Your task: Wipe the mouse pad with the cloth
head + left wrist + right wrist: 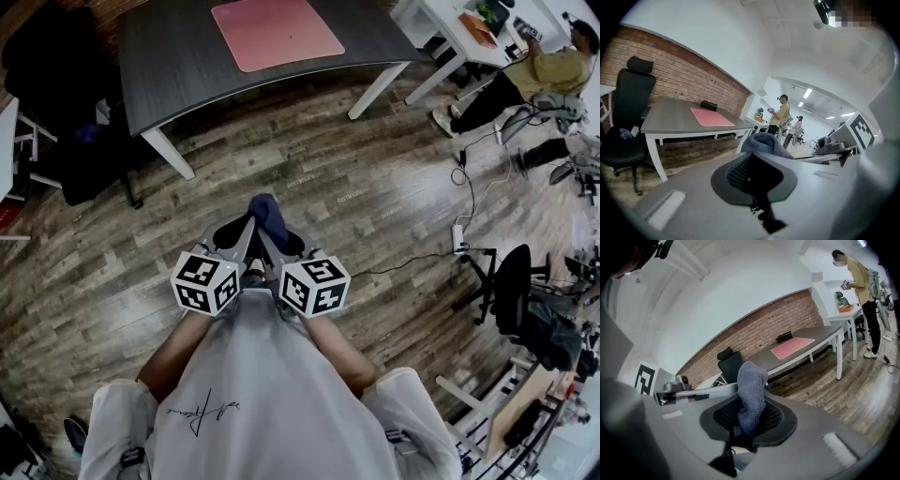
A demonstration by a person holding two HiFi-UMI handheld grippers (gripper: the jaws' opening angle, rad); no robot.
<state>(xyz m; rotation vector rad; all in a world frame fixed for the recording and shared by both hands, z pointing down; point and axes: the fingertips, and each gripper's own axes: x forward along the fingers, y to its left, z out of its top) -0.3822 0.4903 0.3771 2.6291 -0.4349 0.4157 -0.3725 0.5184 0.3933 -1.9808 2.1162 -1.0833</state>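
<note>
The pink mouse pad (277, 33) lies on a dark grey table (169, 66) across the wooden floor, well away from both grippers; it also shows as the mouse pad (711, 117) and the mouse pad (792, 348). My right gripper (278, 244) (745, 425) is shut on a blue-grey cloth (268, 215) (751, 394), which sticks up out of its jaws. My left gripper (231, 238) (752, 180) is held right beside it, jaws together with nothing between them. From the left gripper view the cloth (764, 143) bulges just past the jaws. Both grippers are held close to the person's body.
A black office chair (56, 84) (630, 122) stands at the table's left end. A person in a yellow top (548, 70) is at a white desk at the far right. A power strip with cables (459, 236) and another black chair (514, 281) are on the floor to the right.
</note>
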